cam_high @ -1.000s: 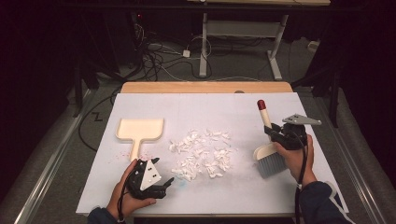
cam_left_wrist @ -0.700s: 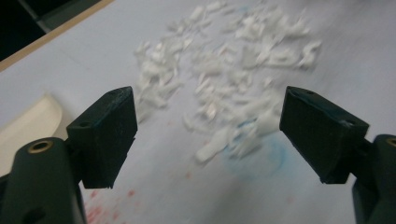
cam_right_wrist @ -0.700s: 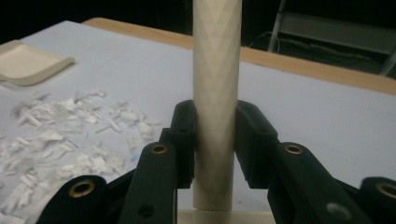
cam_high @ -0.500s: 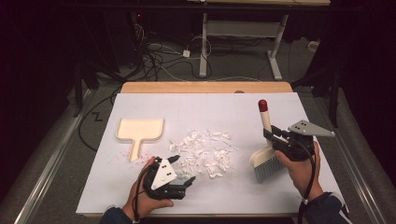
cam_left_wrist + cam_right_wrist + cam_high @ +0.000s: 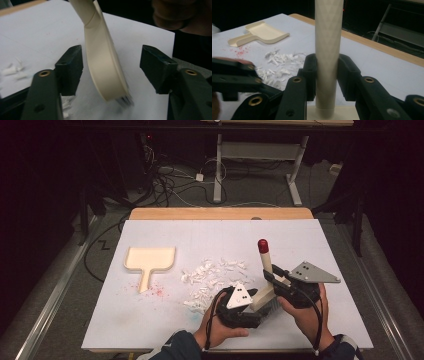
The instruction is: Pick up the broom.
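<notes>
This looks like a lab or test room set up for recording, not a home. A pale wooden table [image 5: 150,213] carries a plain white sheet of board [image 5: 310,245] as a staged work surface, lit brightly while the rest of the room stays dark. Behind it, a tangle of black cables [image 5: 165,182] lies loose on the grey floor [image 5: 250,195] near a white plug block [image 5: 199,177]. A white metal-framed desk stand [image 5: 295,190] rises at the back, and a grey metal rail [image 5: 50,295] runs along the floor beside the table.
</notes>
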A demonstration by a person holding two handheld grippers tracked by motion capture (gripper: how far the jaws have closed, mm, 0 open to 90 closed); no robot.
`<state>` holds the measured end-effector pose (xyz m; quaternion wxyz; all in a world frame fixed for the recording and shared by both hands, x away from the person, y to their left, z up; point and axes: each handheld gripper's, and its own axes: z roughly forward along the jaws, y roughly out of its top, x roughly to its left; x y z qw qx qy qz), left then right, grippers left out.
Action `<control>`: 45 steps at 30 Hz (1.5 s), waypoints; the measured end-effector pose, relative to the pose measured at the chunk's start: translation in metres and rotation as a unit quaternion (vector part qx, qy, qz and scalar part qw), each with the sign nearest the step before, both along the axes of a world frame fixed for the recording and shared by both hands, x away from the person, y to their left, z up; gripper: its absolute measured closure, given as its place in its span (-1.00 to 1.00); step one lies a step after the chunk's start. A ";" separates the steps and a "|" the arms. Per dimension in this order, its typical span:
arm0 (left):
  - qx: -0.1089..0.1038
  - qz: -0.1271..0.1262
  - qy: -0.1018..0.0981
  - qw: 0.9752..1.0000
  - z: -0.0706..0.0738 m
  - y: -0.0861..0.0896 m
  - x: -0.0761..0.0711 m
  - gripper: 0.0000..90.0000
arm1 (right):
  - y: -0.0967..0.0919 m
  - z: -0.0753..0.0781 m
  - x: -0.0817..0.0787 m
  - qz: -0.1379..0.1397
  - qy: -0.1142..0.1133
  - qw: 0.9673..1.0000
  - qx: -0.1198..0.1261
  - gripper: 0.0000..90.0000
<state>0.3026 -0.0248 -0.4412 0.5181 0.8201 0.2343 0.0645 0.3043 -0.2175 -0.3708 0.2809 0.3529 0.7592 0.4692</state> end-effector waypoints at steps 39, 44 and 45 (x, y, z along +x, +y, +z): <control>0.080 -0.200 -0.034 0.976 0.028 0.083 -0.011 0.43 | 0.020 -0.039 -0.008 0.350 0.121 0.922 -0.113 0.17; 0.080 -0.163 -0.058 0.982 0.032 0.092 -0.013 0.25 | 0.023 -0.039 -0.005 0.377 0.125 0.913 -0.095 0.48; 0.080 -0.148 -0.063 0.984 0.034 0.095 -0.014 0.15 | 0.025 -0.037 -0.006 0.379 0.118 0.912 -0.102 0.50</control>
